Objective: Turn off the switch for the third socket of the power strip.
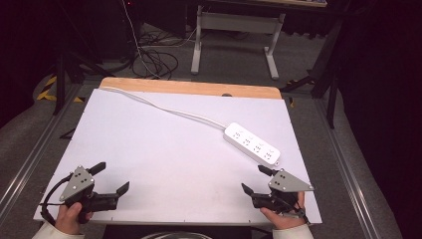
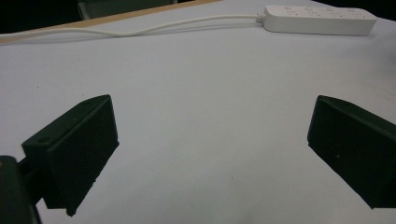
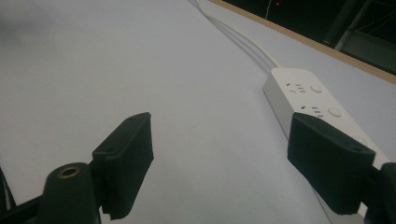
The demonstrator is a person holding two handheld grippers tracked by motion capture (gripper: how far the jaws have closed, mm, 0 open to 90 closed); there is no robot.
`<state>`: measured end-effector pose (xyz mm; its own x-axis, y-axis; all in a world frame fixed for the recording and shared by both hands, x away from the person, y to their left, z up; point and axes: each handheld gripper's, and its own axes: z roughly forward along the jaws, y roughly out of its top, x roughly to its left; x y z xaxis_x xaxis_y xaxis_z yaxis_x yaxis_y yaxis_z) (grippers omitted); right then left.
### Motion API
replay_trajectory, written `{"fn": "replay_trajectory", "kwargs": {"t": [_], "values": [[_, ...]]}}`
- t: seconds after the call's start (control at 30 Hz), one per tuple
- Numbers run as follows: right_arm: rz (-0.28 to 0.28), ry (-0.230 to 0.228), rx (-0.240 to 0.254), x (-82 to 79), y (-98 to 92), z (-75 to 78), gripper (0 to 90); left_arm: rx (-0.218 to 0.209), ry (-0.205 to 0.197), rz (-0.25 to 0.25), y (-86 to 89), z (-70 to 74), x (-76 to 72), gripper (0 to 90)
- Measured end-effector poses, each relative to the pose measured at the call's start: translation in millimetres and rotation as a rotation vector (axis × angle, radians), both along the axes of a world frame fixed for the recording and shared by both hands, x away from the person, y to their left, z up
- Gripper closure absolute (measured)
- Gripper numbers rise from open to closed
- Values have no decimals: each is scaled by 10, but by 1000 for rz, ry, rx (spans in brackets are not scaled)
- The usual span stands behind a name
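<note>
We see a white-topped table [image 1: 164, 159] with a wooden strip along its far edge. On its right half, toward the near side, lies a white power strip [image 1: 252, 144], set at a slant, with its white cable [image 1: 164, 108] running off to the far left corner. At the near left corner a hand holds our left gripper [image 1: 110, 177], jaws spread wide with nothing between them, well apart from the power strip. At the near right corner our right gripper [image 1: 256, 178] sits just short of the strip's near end, jaws likewise wide and empty; in the right gripper view the strip lies just beyond the right jaw.
</note>
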<state>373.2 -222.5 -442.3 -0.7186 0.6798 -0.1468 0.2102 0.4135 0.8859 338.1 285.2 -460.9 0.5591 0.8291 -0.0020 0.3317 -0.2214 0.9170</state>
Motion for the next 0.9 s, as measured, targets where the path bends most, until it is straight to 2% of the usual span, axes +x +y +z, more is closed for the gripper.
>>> {"fn": "replay_trajectory", "kwargs": {"t": [0.17, 0.73, 0.9], "values": [[-5, 20, 1, 49, -1, 117, 236, -4, 3, 5, -5, -3, 0, 24], [-10, 6, -17, 222, 20, 448, 238, 2, 4, 11, -2, -4, 2, 24], [-26, 2, -19, 272, 15, 534, 242, 7, 6, 12, -3, -5, 3, 24]]}}
